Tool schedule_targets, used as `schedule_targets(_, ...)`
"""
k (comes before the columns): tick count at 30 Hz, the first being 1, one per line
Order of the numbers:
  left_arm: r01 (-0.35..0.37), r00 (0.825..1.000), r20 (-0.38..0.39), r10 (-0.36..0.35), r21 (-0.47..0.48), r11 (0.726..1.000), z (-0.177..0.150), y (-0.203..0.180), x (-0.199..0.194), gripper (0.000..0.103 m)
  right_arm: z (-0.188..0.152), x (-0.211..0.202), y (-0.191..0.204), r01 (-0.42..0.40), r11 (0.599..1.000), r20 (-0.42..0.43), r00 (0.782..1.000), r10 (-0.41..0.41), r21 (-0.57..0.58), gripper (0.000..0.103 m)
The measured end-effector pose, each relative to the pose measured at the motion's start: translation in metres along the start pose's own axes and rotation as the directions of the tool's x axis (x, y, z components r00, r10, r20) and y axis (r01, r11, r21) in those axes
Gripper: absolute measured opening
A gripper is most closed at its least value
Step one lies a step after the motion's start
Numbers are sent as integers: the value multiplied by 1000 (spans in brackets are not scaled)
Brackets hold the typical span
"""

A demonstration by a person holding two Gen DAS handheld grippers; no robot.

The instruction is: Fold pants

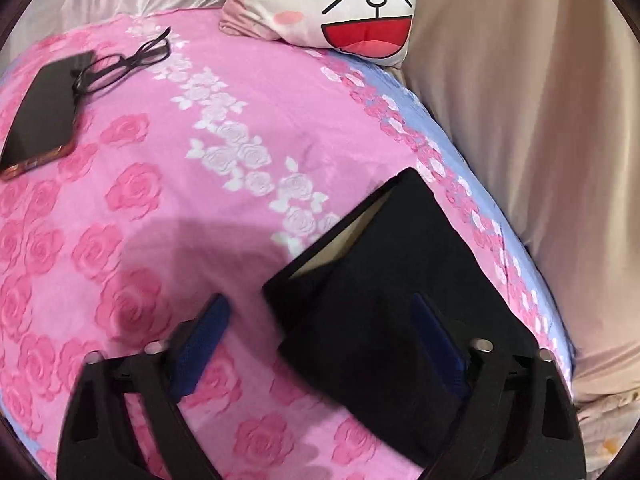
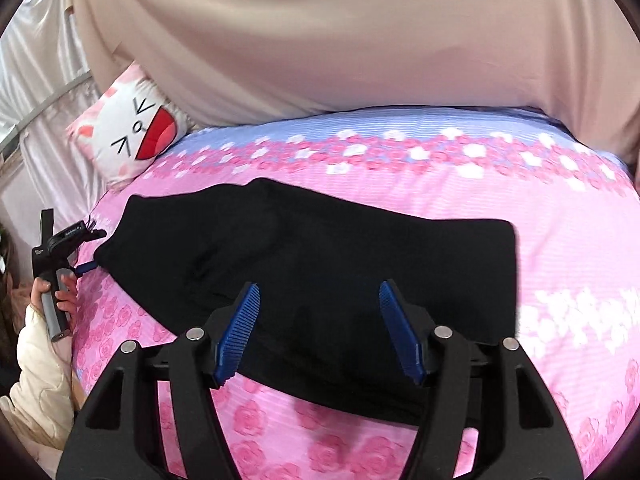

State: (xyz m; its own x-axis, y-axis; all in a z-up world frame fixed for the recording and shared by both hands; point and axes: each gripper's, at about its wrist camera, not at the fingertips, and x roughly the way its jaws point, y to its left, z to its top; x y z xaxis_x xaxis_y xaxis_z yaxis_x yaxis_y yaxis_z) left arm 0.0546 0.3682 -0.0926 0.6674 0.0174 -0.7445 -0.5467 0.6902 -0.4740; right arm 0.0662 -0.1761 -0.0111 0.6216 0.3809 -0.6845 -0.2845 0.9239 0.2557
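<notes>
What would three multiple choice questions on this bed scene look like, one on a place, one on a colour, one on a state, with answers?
1. Where do the eyeglasses lie?
A. Partly on the black tablet
B. On the cartoon face pillow
C. On the black pants

2. What colour are the pads on the right tongs?
A. Red
B. Blue
C. White

3. What state are the left tongs in?
A. Shut on the pants
B. Shut on the bedspread
C. Open, holding nothing

Answers:
1. A: in the left wrist view the frames overlap the tablet's upper corner, far from pillow and pants.
2. B: both ribbed pads are plainly blue in the right wrist view.
3. C: the jaws stand wide apart over the pants' edge, with nothing pinched between them.
</notes>
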Motion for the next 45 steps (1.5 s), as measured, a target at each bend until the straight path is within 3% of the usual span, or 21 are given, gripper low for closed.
schedule_targets(2, -36, 999, -10, 36, -3, 999, 0, -4, 5, 29, -3, -6, -14, 35, 999, 12, 999, -35, 32, 66)
schedule_targets(3, -38, 999, 1, 38, -3, 999, 1, -6, 3, 17, -4, -7, -19, 47, 998, 15, 999, -47, 41, 66)
schedule_targets(4, -24, 1000, 15, 24, 5, 1000, 2, -11, -1, 14, -6, -11, -27, 58, 997, 20, 998, -59, 56, 66)
schedule_targets(11, 13, 993, 110, -32, 167, 986, -3, -83, -45, 11, -18, -27, -77, 140, 979, 28, 989, -146, 150, 66)
schedule_targets(15, 73, 983, 137, -126, 339, 938, -29, -162, -75, 11, -26, -37, -101, 162, 967, 41, 984, -173, 196, 66)
schedule_targets(20, 115, 977, 119, -176, 396, 911, -45, -211, -81, 11, -33, -45, -113, 189, 959, 45, 978, -203, 211, 67)
schedule_targets(23, 85, 980, 134, -147, 385, 919, -47, -208, -81, 11, -25, -37, -86, 128, 986, 36, 991, -132, 108, 67)
schedule_targets(26, 34, 982, 162, -98, 362, 932, -45, -190, -83, 11, -11, -9, -19, 33, 994, -6, 999, -34, -104, 68)
schedule_targets(28, 12, 985, 160, -68, 330, 944, -38, -169, -80, 11, -6, 19, 33, -15, 968, -42, 999, 5, -249, 69)
schedule_targets(32, -23, 989, 150, -20, 277, 960, -29, -130, -74, 12, -7, 71, 105, -77, 905, -101, 994, 37, -418, 68)
schedule_targets(33, -23, 989, 144, -17, 270, 963, -27, -120, -72, 12, -7, 84, 116, -74, 893, -112, 993, 27, -443, 68)
schedule_targets(34, -28, 990, 140, -8, 256, 966, -25, -111, -71, 12, -8, 99, 128, -37, 879, -103, 995, -14, -476, 61)
schedule_targets(36, -24, 992, 129, -6, 234, 972, -21, -92, -66, 12, -6, 117, 134, -21, 874, -111, 993, -38, -485, 34)
schedule_targets(38, -25, 992, 124, -2, 219, 975, -19, -83, -64, 12, 0, 128, 132, -36, 900, -134, 991, -25, -435, 16)
schedule_targets(42, -11, 993, 116, -13, 208, 978, -18, -71, -57, 12, 14, 116, 135, -109, 915, -149, 987, 54, -388, 13)
schedule_targets(45, -7, 993, 116, -17, 204, 979, -18, -70, -54, 12, 8, 128, 151, -107, 897, -179, 983, 31, -429, 13)
